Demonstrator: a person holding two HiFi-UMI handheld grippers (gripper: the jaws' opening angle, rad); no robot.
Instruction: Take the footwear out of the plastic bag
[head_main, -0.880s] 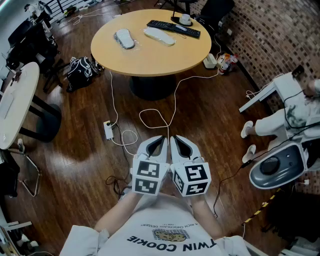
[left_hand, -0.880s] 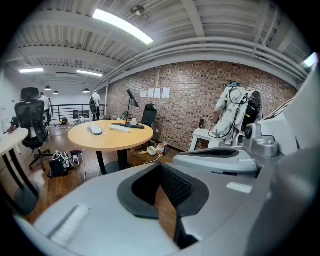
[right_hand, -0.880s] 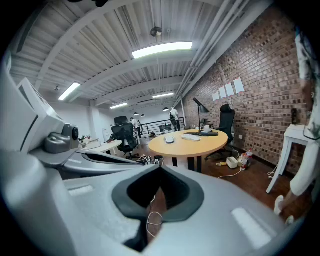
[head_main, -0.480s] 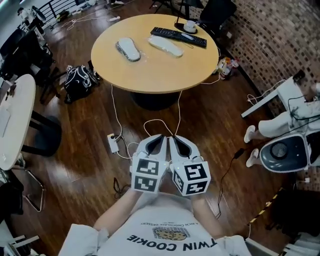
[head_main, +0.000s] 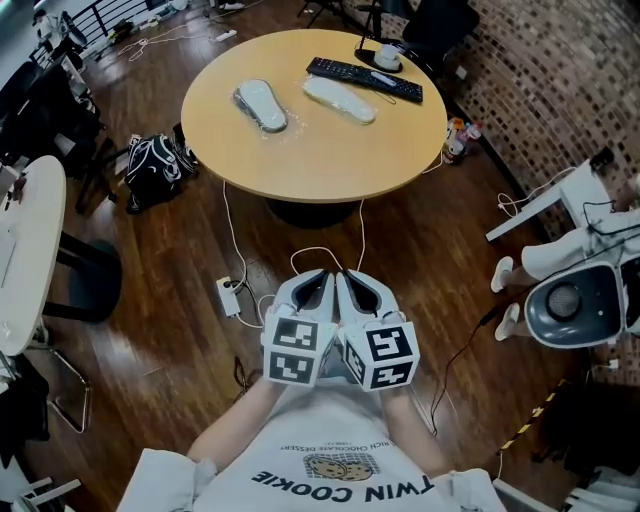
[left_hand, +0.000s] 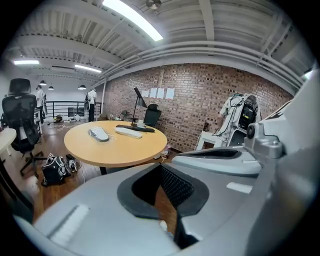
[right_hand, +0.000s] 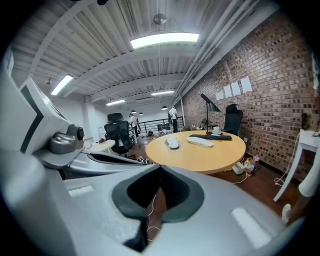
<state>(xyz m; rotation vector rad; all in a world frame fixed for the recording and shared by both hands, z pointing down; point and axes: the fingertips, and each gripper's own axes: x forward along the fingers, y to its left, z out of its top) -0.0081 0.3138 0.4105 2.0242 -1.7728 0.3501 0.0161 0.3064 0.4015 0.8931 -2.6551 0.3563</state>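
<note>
- L gripper (head_main: 318, 280) & R gripper (head_main: 352, 280) were held side by side, touching, close in front of the person's chest, above the wood floor.
- L jaws were pressed together at the tips w/ nothing between them; same for R jaws.
- Footwear lay on the round table (head_main: 300, 180), well apart from both grippers: a grey slipper (head_main: 260, 103) in a clear plastic bag, and a white slipper (head_main: 338, 98) just beside it.
- Black keyboard (head_main: 365, 79) & a cup (head_main: 385, 58) sat at the table's far edge.
- On the floor: a black bag (head_main: 152, 165) left of the table, a power strip (head_main: 229, 296) & a white cable (head_main: 340, 250) near the grippers.
</note>
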